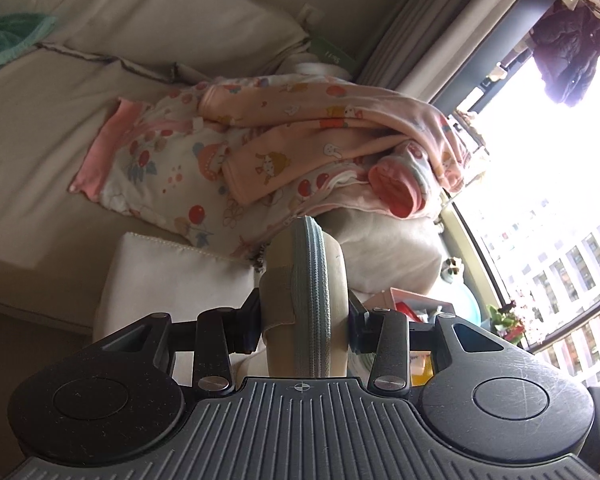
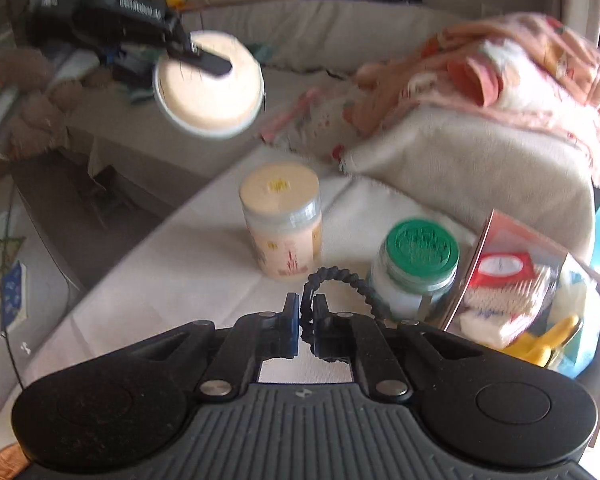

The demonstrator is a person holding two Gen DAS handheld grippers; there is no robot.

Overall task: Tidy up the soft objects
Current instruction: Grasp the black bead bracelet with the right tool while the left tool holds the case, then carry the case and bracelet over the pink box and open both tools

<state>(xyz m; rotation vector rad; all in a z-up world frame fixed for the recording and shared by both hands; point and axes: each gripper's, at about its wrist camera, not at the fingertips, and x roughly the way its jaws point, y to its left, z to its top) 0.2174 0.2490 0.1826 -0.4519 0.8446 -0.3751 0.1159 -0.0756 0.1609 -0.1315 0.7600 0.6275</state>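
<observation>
We see a beige sofa (image 1: 80, 128) filling the far side of the left wrist view, and against its seat a pile of pink printed baby clothes (image 1: 292, 140) lies over a cream folded blanket (image 2: 460, 168). The blanket sits at the far right corner of a white cloth-covered surface (image 2: 172, 280), touching the clothes above it.

On that surface, near its middle, stands a pale yellow-lidded jar (image 2: 281, 224), upright. Just beside it toward the right edge stands a green-lidded jar (image 2: 416, 264), also upright and apart from the first. At the right edge a clear packet of small items (image 2: 520, 296) leans tilted, close to the green-lidded jar.

Our left gripper (image 1: 305, 320) is clamped on a round beige zippered pouch (image 1: 306, 280), one finger pressing each flat side, the zipper running up the middle between them. In the right wrist view the same pouch (image 2: 208, 84) hangs in the air over the far left of the surface, well above it and blurred, with the left gripper (image 2: 204, 60) across its face.

Our right gripper (image 2: 307, 320) is nearly closed, pinching a black braided hair tie (image 2: 340, 280) between its fingers. The loop arches up and to the right, in front of the green-lidded jar, over the near edge of the surface.
</observation>
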